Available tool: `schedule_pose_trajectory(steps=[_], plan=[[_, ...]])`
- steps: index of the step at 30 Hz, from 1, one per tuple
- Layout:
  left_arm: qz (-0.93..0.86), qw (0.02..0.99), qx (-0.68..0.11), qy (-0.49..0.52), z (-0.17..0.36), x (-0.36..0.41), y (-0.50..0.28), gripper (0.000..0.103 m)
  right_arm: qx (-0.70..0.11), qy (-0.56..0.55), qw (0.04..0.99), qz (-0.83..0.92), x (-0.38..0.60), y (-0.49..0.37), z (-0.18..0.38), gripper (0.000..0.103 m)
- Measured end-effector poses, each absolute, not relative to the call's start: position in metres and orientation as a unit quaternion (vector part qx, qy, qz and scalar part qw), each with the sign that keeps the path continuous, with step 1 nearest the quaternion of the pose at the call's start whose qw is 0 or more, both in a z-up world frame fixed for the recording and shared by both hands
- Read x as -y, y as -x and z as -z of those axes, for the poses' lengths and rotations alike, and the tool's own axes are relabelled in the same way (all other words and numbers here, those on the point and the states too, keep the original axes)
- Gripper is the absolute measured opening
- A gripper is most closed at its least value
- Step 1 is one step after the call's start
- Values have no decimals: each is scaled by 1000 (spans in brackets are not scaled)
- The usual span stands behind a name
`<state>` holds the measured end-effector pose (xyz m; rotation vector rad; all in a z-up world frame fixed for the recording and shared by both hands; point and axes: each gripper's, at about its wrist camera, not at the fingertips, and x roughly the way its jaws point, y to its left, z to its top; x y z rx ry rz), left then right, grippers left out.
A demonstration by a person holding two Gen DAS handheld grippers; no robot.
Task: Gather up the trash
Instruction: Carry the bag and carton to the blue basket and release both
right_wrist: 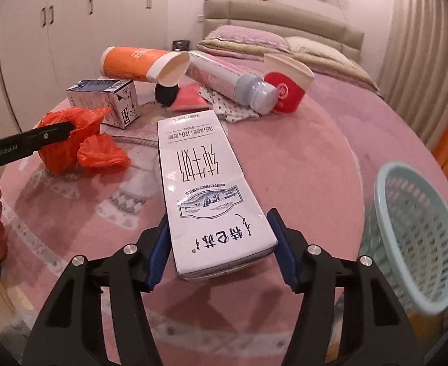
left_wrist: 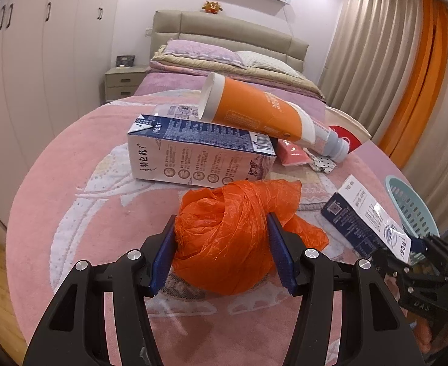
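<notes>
My left gripper [left_wrist: 222,222] is shut on a crumpled orange plastic bag [left_wrist: 224,238] resting on the pink round rug [left_wrist: 71,201]; the bag also shows in the right wrist view [right_wrist: 80,143]. My right gripper [right_wrist: 219,218] is shut on a white and blue milk carton [right_wrist: 205,189], held near its end; the carton also shows in the left wrist view [left_wrist: 364,222]. A light blue mesh basket [right_wrist: 419,235] stands to the right of the carton.
A second milk carton [left_wrist: 199,155], an orange and white bottle [left_wrist: 254,113], a grey-capped bottle [right_wrist: 233,82], a red paper cup [right_wrist: 285,88] and a pink packet [left_wrist: 292,152] lie beyond. A bed [left_wrist: 224,67], wardrobe [left_wrist: 41,45] and curtains [left_wrist: 392,61] surround the rug.
</notes>
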<state>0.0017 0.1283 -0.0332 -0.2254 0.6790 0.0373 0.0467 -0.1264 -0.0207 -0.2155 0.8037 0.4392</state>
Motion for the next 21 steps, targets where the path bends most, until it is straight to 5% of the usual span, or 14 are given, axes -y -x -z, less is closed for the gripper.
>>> schedule_pose_trajectory(steps=[21], plan=[[33, 946, -305, 99, -8, -84, 7, 52, -391, 16, 890, -235, 137, -58, 15, 54]])
